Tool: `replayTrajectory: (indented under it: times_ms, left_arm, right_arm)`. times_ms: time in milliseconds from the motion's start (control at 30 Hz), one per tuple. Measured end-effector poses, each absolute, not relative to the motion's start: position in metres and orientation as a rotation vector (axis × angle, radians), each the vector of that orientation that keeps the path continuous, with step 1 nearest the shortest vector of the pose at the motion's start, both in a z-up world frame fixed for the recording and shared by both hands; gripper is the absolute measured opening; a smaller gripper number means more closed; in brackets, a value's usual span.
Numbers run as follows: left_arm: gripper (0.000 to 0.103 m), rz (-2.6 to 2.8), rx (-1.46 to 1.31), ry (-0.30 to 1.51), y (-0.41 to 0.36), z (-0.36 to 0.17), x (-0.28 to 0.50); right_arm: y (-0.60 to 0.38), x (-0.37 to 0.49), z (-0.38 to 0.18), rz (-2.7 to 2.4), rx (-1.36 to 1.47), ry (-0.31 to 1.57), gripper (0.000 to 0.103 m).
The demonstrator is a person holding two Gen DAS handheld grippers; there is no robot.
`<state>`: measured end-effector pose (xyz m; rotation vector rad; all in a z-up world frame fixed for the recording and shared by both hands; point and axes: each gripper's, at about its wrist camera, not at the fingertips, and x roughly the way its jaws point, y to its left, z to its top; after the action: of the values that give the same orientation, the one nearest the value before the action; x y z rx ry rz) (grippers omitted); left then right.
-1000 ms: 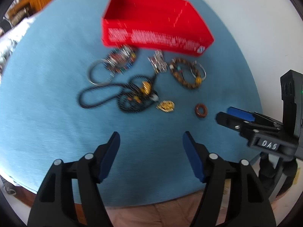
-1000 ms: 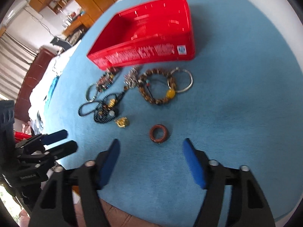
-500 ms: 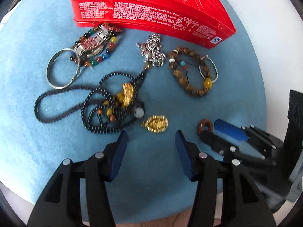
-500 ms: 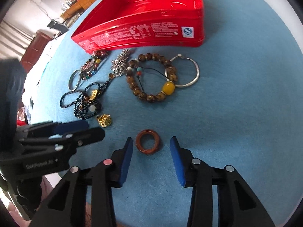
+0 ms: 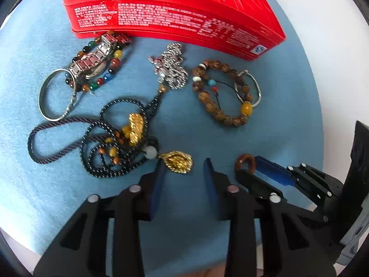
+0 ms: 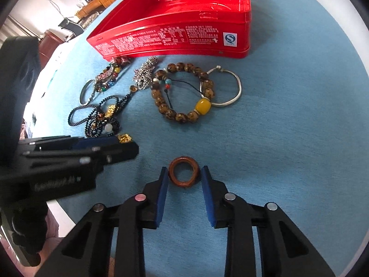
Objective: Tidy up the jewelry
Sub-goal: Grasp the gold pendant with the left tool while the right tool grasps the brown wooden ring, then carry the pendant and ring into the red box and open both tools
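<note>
Brown ring (image 6: 183,172) sits between the parted right claw (image 6: 183,173); left claw (image 5: 184,168), parted, half-hides gold pendant (image 5: 178,161).

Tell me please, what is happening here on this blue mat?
A person with two handheld grippers is sorting jewelry beside an open red tin. The right gripper is open, its fingers on both sides of a brown ring that lies on the blue mat. The left gripper, also open, has its tips by a gold pendant. Bracelets and necklaces lie loose on the mat; no jewelry shows in the tin.
</note>
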<state>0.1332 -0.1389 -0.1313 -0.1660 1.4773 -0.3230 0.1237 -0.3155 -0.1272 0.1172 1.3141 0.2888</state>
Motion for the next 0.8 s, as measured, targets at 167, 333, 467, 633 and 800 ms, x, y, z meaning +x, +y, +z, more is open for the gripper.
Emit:
replayTrajectory:
  times_ms: [167,333,467,633,800]
  left_arm:
    - [0.023,-0.318,-0.117,1.477,-0.153,-0.137,0.150]
    - [0.023,-0.314,-0.065,1.478,-0.181,-0.151,0.172]
    - [0.023,-0.318,-0.049,1.467,-0.194,-0.150,0.186]
    - [0.022,-0.330,-0.020,1.439,-0.204,-0.144,0.188]
    - [0.022,-0.354,-0.041,1.408,-0.204,-0.140,0.177]
  right_arm:
    - [-0.312,0.125,-0.130,0.286,0.109,1.315,0.029]
    - [-0.308,0.126,-0.129,0.279,0.095,1.316,0.029]
    - [-0.307,0.127,-0.129,0.281,0.086,1.321,0.029]
    - [-0.301,0.122,-0.130,0.266,0.074,1.309,0.029]
    - [-0.307,0.118,-0.119,0.273,0.122,1.289,0.029]
